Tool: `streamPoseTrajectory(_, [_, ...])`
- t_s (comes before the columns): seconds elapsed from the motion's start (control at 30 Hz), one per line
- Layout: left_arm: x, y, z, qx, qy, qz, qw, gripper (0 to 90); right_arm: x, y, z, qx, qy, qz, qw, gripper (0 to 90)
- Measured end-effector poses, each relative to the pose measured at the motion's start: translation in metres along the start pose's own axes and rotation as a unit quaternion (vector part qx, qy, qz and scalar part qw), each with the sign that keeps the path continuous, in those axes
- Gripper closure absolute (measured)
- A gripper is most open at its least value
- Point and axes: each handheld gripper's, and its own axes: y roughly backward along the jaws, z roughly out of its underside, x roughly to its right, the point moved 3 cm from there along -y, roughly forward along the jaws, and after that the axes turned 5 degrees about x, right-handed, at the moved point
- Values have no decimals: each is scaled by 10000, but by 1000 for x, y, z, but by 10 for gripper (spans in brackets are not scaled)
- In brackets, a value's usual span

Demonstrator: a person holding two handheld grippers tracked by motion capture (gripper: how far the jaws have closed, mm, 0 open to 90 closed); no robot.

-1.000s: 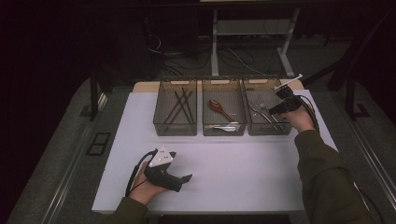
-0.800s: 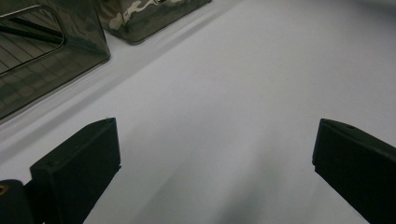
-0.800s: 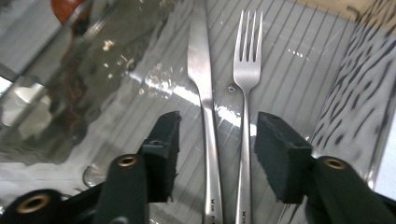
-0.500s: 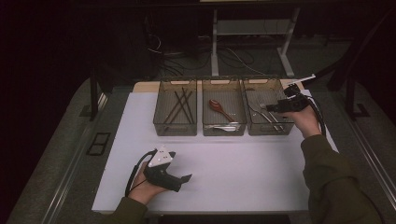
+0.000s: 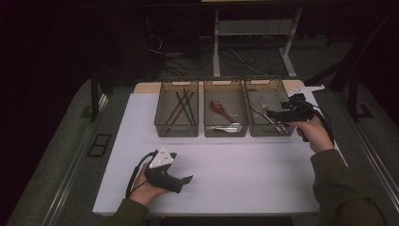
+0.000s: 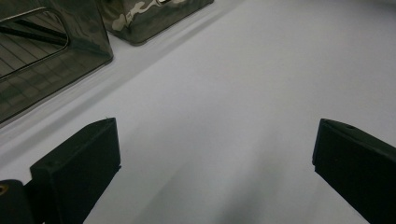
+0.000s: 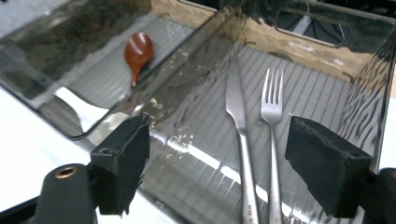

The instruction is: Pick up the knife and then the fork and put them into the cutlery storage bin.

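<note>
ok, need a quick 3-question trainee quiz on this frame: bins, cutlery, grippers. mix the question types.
1. True or false: the right gripper is clamped on the fork.
2. Which bin holds the reddish-brown spoon? A) left bin B) middle bin C) right bin
3. Fill in: in the right bin, the fork lies beside a ____.

Key:
1. False. Its fingers have just been opening and nothing is between them; the fork lies in the bin below.
2. B, the middle bin. The left bin holds dark sticks.
3. Knife. Meanwhile the left gripper stands open over the white table.
</note>
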Motion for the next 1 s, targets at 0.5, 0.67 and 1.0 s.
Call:
streamPoseTrajectory(0.5, [-1, 0, 0, -2, 14, 12, 10000, 1, -40, 23, 29, 347, 390, -383, 9979, 180])
streamPoseTrajectory(0.67, [0, 2, -1, 11, 18, 0, 10000, 0, -55, 27, 36, 443, 509, -575, 9961, 176])
streamPoseTrajectory(1.0, [0, 4, -2, 83, -5, 33, 10000, 1, -79, 36, 59, 602, 610, -964, 9916, 151])
